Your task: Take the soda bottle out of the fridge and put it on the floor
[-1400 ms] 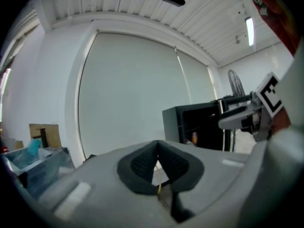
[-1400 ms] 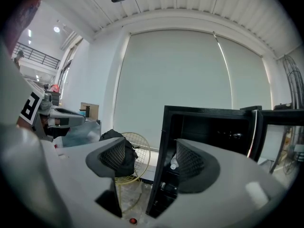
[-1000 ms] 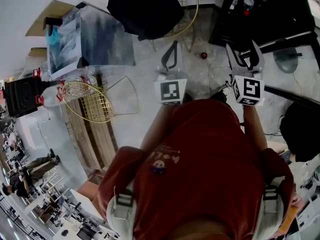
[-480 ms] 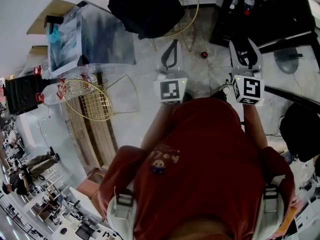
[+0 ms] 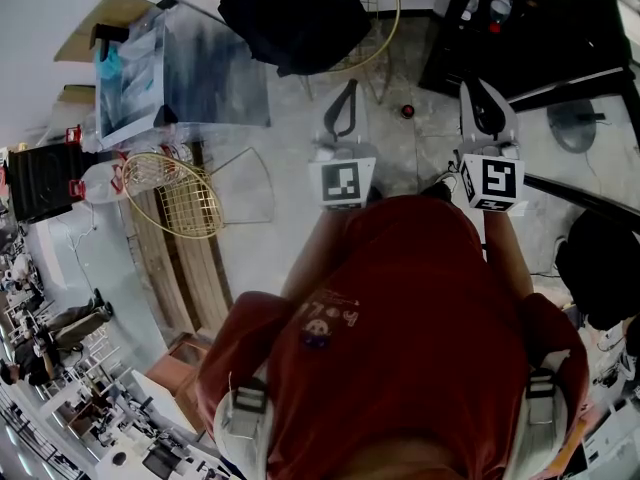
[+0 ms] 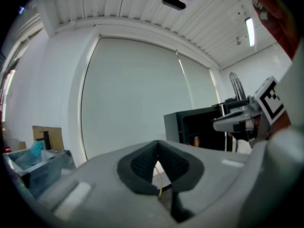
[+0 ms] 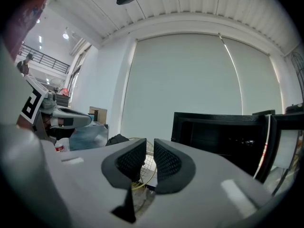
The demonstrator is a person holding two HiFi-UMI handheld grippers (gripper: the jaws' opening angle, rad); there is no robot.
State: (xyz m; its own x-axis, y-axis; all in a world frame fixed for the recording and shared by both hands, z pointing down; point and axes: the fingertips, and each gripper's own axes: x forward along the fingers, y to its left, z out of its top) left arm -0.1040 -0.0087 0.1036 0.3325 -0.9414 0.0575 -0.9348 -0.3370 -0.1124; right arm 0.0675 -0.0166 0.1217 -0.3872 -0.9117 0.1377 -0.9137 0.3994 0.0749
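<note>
Item: soda bottle, stored inside the black fridge at the upper right of the head view, its front open toward the person. Two small pale shapes, one with red on it, stand on a shelf within; which one is the soda bottle cannot be told at this size. Left gripper: fingertips together, nothing between them, held out over the grey floor well short of the fridge. Right gripper: jaws closing, only a narrow slit left between the pads, nothing in that slit, aimed toward the fridge front but apart from it. Also present: a black bag on a wire chair ahead, a clear plastic box to the left, a gold wire basket lying on the floor beside it, and a small red object on the floor between the grippers. Step in hand, as judged: the approach, before any reach; the bottle is untouched and the floor placement is not begun. Next move, as judged: the working gripper must spread its fingers again, reach into the open fridge, straddle the bottle's body and clamp on it before lifting it out.
</note>
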